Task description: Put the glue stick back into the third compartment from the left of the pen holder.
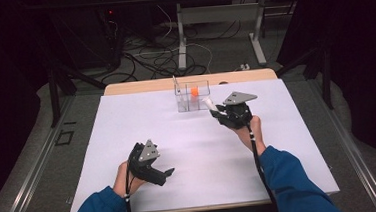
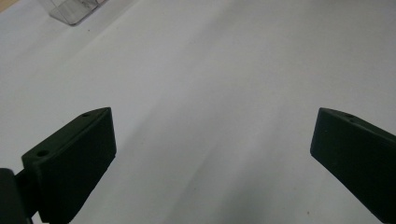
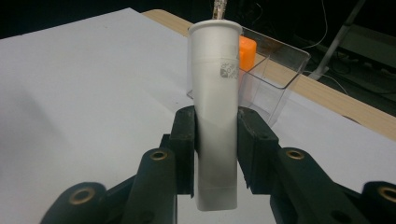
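Observation:
My right gripper (image 1: 218, 113) (image 3: 215, 128) is shut on a white plastic tube (image 3: 214, 88) (image 1: 209, 103), gripped at mid-length with its rimmed end pointing away from me. Just beyond the tube stands a clear plastic divided box (image 1: 192, 96) (image 3: 273, 77), and an orange block (image 1: 194, 91) (image 3: 247, 49) sits inside it. A thin stick (image 1: 175, 84) rises from the box's left side. My left gripper (image 1: 155, 167) (image 2: 214, 116) hovers over the bare white sheet near the front left, its jaws wide open with nothing between them. A corner of the clear box (image 2: 70, 9) lies far off.
A white sheet (image 1: 142, 124) covers the table, with the wooden table edge (image 1: 139, 85) showing at the back. Beyond the table are cables (image 1: 147, 56) on the floor and the legs of another table (image 1: 182, 46).

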A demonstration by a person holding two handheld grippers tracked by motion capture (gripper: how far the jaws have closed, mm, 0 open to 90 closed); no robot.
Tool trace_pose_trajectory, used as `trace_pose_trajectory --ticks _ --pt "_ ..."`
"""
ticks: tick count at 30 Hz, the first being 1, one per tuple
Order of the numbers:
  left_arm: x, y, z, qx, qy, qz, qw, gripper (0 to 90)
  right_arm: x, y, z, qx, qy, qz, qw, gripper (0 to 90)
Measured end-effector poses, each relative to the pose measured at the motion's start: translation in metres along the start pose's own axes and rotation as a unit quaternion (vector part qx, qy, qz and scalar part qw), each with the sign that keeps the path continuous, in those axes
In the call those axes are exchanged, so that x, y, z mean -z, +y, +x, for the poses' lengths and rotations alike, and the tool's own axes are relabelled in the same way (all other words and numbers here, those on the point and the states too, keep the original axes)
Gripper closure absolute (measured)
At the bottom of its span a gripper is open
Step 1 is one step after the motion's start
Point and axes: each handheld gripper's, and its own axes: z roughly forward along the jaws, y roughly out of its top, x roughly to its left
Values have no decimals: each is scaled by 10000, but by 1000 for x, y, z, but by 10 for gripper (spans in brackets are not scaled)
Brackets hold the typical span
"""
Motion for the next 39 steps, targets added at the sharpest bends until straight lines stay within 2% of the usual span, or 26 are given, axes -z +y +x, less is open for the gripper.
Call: trace_pose_trajectory --ticks 6,9,22,31,39 --pt "-2 0 0 47 -2 -45 10000 0 -10 1 -5 -29 11 71 10000 696" --pt "-1 0 0 21 -56 31 10000 0 -15 3 -7 -40 -41 50 10000 696" --pt "-2 0 1 20 -70 50 10000 0 -35 17 -21 -86 -168 115 9998 696" --pt "-2 1 1 5 -55 28 10000 0 -45 30 -31 -155 -272 -31 9995 696" --pt "-3 1 1 7 -67 24 10000 1 -58 33 -40 -287 -340 -108 9990 696"
